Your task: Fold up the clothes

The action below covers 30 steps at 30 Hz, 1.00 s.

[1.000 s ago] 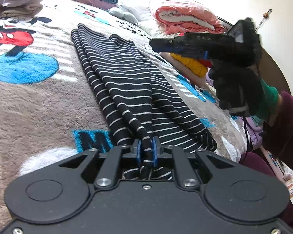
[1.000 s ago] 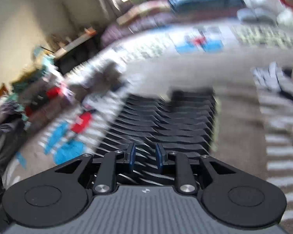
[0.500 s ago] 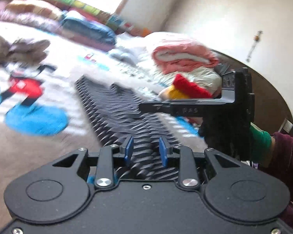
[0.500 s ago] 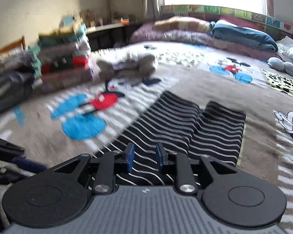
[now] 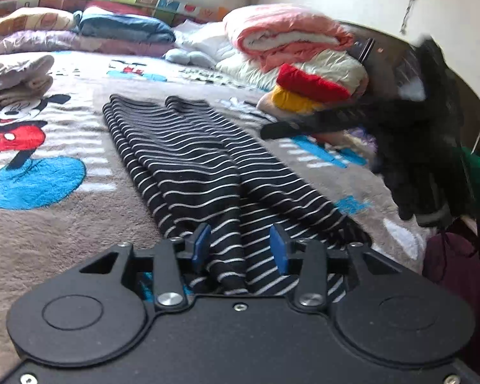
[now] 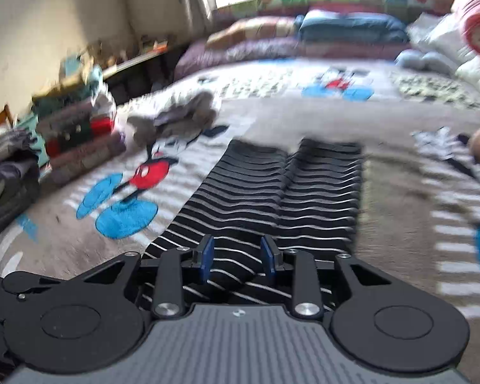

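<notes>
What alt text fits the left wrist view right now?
The left hand-held gripper sits open over the near end of a black-and-white striped garment laid lengthwise on a Mickey Mouse blanket. The right hand-held gripper hovers blurred at right.

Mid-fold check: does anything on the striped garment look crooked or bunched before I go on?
Nothing badly off. The striped garment lies in a long, narrow strip on the blanket, its far ends roughly level. One raised ridge runs down its middle toward the open left gripper. The right gripper is open too.
</notes>
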Each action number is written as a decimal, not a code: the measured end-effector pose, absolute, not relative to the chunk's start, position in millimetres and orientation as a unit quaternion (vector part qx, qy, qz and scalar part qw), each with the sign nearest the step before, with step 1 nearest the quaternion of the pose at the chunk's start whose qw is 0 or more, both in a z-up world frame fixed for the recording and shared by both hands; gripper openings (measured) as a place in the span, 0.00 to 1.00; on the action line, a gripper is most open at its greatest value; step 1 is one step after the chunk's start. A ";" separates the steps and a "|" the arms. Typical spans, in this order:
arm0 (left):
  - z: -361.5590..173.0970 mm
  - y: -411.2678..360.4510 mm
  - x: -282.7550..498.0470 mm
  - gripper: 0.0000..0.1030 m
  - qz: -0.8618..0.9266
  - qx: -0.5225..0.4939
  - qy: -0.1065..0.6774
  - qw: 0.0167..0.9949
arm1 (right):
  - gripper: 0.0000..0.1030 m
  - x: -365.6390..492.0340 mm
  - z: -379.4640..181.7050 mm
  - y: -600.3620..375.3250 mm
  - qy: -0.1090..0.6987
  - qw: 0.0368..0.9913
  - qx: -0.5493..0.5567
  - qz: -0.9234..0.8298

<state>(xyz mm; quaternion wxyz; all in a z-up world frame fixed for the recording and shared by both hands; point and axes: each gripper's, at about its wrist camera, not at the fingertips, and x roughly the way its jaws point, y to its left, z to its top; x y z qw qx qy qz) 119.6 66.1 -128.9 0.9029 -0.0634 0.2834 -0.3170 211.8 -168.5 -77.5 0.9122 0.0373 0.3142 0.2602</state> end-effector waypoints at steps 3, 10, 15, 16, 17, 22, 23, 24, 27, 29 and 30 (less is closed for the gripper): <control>-128.6 67.0 103.5 0.41 -0.314 -0.051 0.276 0.907 | 0.34 176.5 -80.2 -191.5 0.292 0.923 0.028 0.247; -128.0 80.5 75.7 0.42 -0.274 -0.054 0.259 0.925 | 0.41 101.0 -109.7 -235.8 0.266 0.941 0.013 0.209; -126.3 84.2 58.3 0.46 -0.244 -0.034 0.259 0.934 | 0.41 60.3 -136.4 -242.1 0.267 0.942 -0.027 0.202; -124.9 84.1 54.4 0.48 -0.240 -0.026 0.257 0.936 | 0.41 52.8 -141.1 -243.9 0.272 0.940 -0.033 0.205; -123.6 82.7 50.0 0.48 -0.234 -0.010 0.254 0.938 | 0.41 48.0 -143.0 -243.9 0.276 0.937 -0.046 0.207; -124.3 70.2 32.0 0.53 -0.232 0.076 0.251 0.937 | 0.46 25.9 -136.9 -232.3 0.252 0.933 -0.135 0.220; -125.3 65.9 28.1 0.53 -0.235 0.097 0.250 0.934 | 0.46 22.6 -138.1 -229.5 0.250 0.930 -0.154 0.221; -126.4 61.4 24.0 0.54 -0.239 0.119 0.247 0.931 | 0.46 19.5 -140.2 -225.6 0.247 0.926 -0.175 0.224; -133.8 48.9 12.2 0.57 -0.258 0.189 0.239 0.917 | 0.46 11.1 -143.3 -211.1 0.227 0.919 -0.230 0.225; -142.2 39.1 8.3 0.57 -0.256 0.250 0.237 0.903 | 0.46 7.5 -145.0 -201.6 0.212 0.914 -0.262 0.226; -147.0 34.3 6.4 0.57 -0.250 0.281 0.237 0.896 | 0.46 6.9 -147.2 -197.4 0.206 0.911 -0.277 0.228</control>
